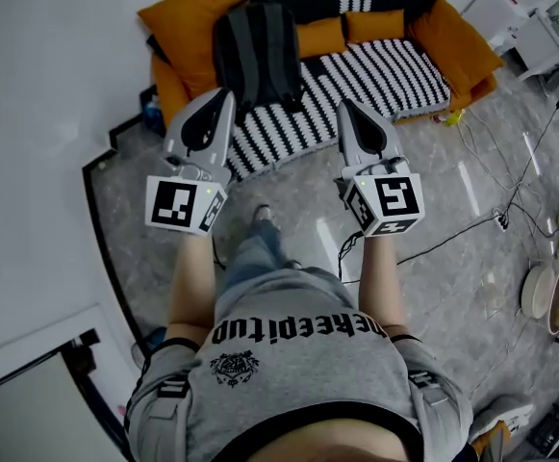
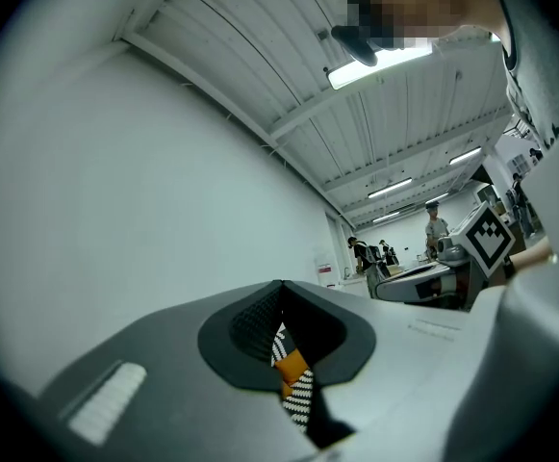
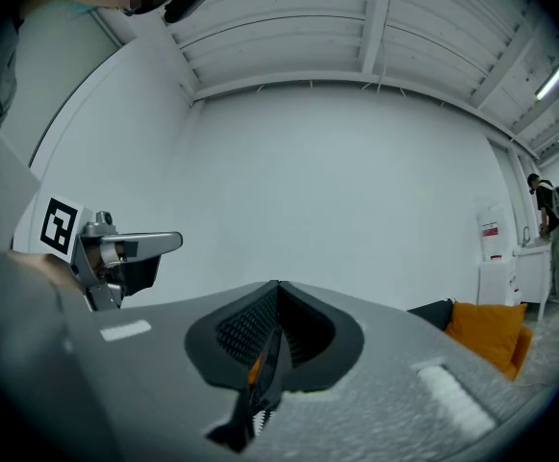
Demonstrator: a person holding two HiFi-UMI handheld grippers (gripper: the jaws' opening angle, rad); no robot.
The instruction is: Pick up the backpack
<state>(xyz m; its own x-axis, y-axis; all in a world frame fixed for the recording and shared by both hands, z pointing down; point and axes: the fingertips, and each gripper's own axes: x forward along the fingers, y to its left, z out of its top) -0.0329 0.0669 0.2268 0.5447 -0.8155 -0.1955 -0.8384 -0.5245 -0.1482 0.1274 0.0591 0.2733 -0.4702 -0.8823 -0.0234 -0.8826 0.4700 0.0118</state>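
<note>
A dark grey backpack [image 1: 255,51] stands upright on the left part of a sofa [image 1: 375,70] that has a black-and-white striped cover and orange cushions. Both grippers are held out level toward the sofa, short of its front edge and apart from the backpack. My left gripper [image 1: 225,97] points just below and left of the backpack, with its jaws shut and nothing in them. My right gripper [image 1: 345,108] points at the striped seat to the backpack's right, also shut and empty. In the left gripper view the closed jaws [image 2: 281,292] leave only a slit that shows stripes and orange. The right gripper view [image 3: 277,292] shows the same closed seam.
A white wall runs along the left. Black cables [image 1: 495,221] trail over the grey marble floor at the right, near round flat objects [image 1: 548,292]. White furniture [image 1: 539,27] stands at the back right. The person's foot [image 1: 260,218] is between the grippers. People stand far off [image 2: 436,227].
</note>
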